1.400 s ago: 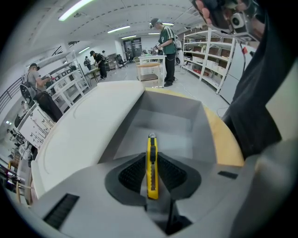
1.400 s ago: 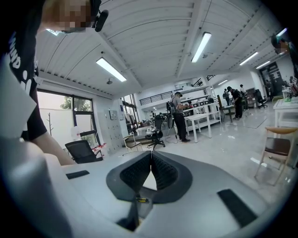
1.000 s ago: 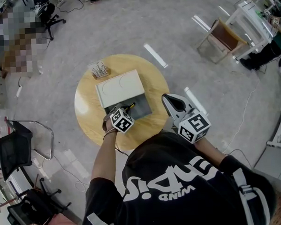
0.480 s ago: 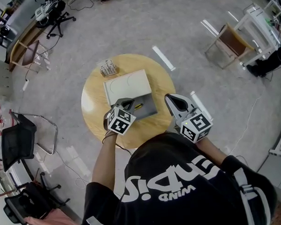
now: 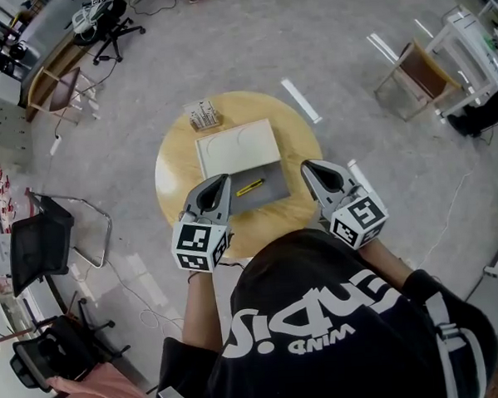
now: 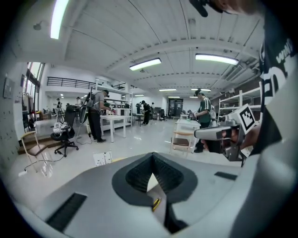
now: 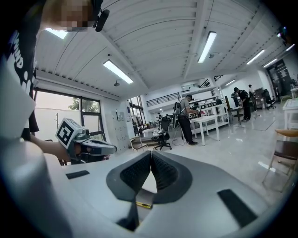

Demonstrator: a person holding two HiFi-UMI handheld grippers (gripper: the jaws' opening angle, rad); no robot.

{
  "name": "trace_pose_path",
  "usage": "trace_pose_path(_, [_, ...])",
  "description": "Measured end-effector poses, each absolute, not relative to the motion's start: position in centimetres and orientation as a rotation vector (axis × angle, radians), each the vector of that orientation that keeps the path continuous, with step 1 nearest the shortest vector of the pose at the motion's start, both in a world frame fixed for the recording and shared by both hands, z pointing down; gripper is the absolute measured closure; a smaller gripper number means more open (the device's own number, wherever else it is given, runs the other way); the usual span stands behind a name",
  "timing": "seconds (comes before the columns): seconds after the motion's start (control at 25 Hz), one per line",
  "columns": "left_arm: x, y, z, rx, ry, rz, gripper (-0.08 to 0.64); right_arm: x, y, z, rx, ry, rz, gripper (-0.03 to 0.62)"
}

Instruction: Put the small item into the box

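A small yellow item [image 5: 249, 187] lies in the grey base of an open box [image 5: 270, 194], whose white lid [image 5: 237, 146] lies flat behind it on the round wooden table [image 5: 176, 169]. My left gripper [image 5: 221, 182] hangs at the box's near left corner, shut and empty. At the table's right edge my right gripper [image 5: 307, 167] is also shut and empty. In the left gripper view the jaws meet at my left gripper [image 6: 152, 156], with the yellow item [image 6: 156, 203] showing below them. The right gripper view shows my right gripper [image 7: 151, 156] shut, the yellow item [image 7: 143, 204] beneath.
A small rack of white pieces [image 5: 204, 116] stands at the table's far edge. A black chair [image 5: 37, 247] is on the floor at left, a wooden chair [image 5: 412, 76] at upper right. People stand at distant benches [image 6: 95, 116].
My left gripper has pulled back from over the box toward the body, leaving the yellow item lying in the grey base. The right gripper has barely shifted.
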State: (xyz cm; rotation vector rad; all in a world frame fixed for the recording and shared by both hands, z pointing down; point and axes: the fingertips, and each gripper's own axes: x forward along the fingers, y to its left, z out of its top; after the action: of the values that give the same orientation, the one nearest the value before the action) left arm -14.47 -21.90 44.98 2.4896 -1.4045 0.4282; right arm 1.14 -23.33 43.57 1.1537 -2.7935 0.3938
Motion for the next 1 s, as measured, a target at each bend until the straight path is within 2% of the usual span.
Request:
trace_pose_path(0.48, [-18.5,-17.6,44.3,2.377,-1.741,0.101,0.551,1.2,-22.9,44.1,1.157,-2.802,0.364,0.589])
trace_pose_path(1.0, [-18.0,-17.1,43.5,2.362,-1.772,0.037,0.551,0.9,-22.4,43.9,1.125,-2.812,0.328,0.589])
